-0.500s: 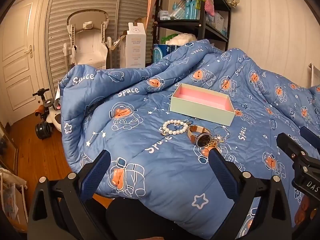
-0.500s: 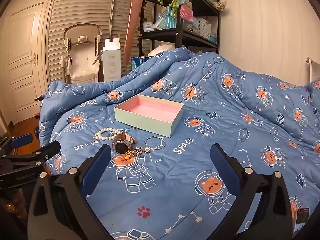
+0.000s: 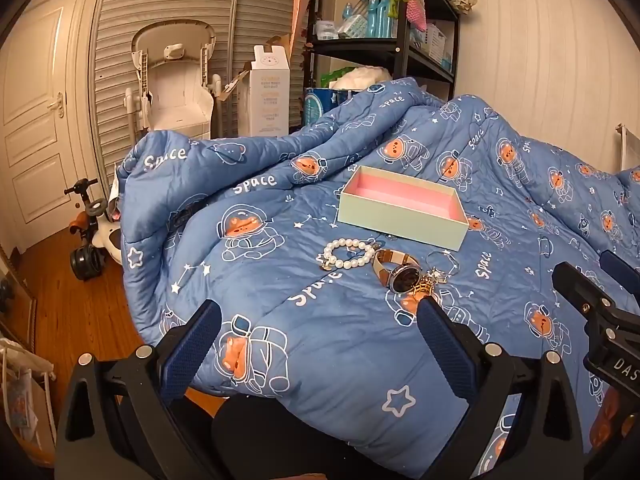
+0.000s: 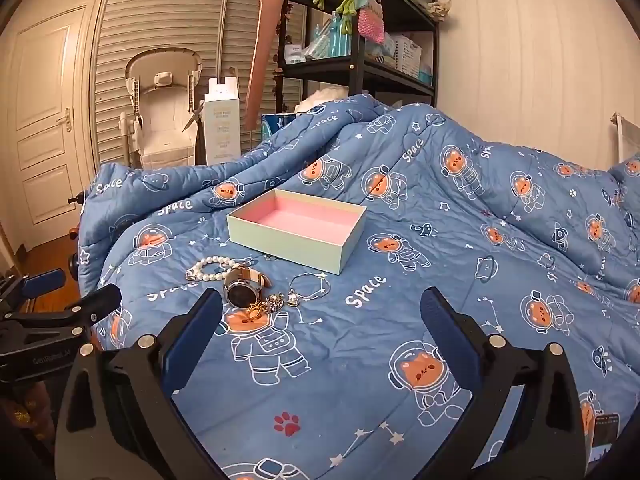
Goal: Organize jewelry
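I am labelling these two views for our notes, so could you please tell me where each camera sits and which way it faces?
Left wrist: rides on the left gripper, looking forward and down over the blue space quilt at the pink-lined box; its open blue-padded fingers show, and the right gripper at the right edge.
Right wrist: rides on the right gripper, facing the same way from further right; its open fingers show, and the left gripper at the left edge.
Shared: box, pearl bracelet, watch, silver chain bracelet, black shelf.
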Action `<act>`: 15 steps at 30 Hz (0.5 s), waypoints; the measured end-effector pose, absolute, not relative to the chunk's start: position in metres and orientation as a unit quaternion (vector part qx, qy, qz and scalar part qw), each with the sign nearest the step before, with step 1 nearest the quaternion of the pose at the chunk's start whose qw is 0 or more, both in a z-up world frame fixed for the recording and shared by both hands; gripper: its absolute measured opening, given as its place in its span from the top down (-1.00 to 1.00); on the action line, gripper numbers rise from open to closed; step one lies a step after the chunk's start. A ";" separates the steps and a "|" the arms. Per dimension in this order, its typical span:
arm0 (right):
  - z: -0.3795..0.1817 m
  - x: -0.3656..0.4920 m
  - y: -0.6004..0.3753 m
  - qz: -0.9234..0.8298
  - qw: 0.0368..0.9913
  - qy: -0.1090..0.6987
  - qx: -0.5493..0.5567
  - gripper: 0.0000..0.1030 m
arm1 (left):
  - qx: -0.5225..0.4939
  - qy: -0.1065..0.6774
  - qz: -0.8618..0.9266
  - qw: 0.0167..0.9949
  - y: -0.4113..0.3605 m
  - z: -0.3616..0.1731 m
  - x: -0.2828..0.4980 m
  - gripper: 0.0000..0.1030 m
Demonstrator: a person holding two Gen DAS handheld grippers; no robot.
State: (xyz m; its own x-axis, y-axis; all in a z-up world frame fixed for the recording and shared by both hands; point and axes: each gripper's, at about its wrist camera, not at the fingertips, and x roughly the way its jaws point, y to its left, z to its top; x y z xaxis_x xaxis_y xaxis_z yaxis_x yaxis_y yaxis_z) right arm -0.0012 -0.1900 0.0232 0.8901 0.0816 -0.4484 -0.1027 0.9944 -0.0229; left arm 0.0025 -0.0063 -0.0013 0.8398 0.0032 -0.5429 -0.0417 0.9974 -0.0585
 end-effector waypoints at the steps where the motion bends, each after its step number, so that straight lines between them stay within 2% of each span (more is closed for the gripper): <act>1: 0.023 -0.001 -0.190 0.048 0.972 0.229 -0.023 -0.90 | -0.034 0.283 0.012 0.959 -0.007 -0.001 0.003 -0.87; 15: 0.022 0.000 -0.190 0.049 0.972 0.229 -0.022 -0.90 | -0.034 0.282 0.011 0.959 -0.004 -0.002 0.001 -0.87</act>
